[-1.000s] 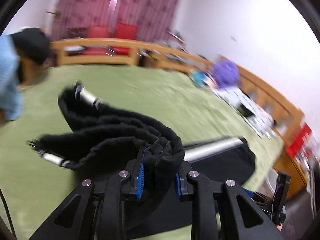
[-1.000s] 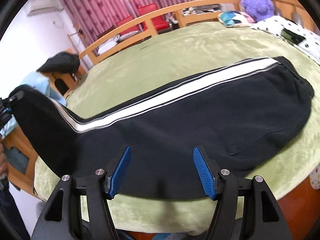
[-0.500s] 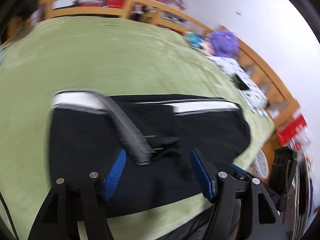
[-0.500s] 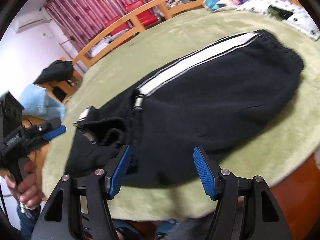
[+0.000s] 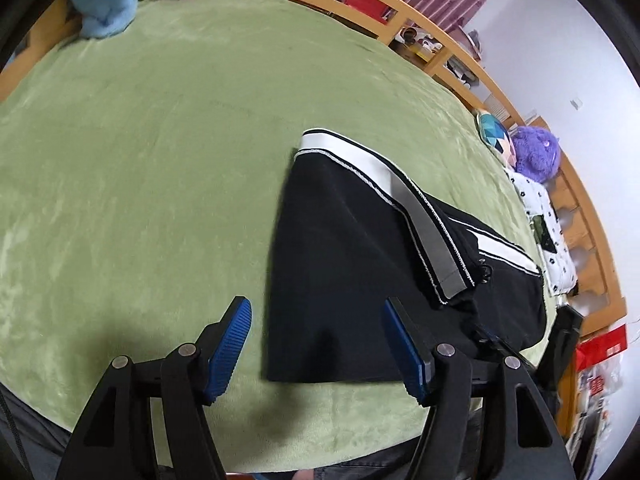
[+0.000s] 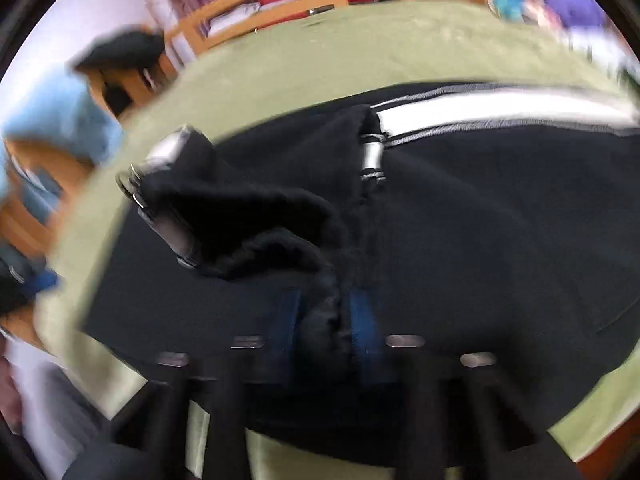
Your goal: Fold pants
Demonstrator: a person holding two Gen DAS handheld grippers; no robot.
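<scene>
The black pants [image 5: 360,280] lie folded over once on the green bedspread [image 5: 140,160], near its front edge, so the first fold looks done. The left gripper [image 5: 320,344] hangs wide open and empty just above their near edge, while the right gripper [image 6: 324,320] is pinched on the bunched cuff end atop the pile; the next move likely calls for drawing that cuff flat and square

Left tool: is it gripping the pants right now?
No. The left tool is open, its blue pads spread apart above the near edge of the pants, with no fabric pinched between them.
</scene>
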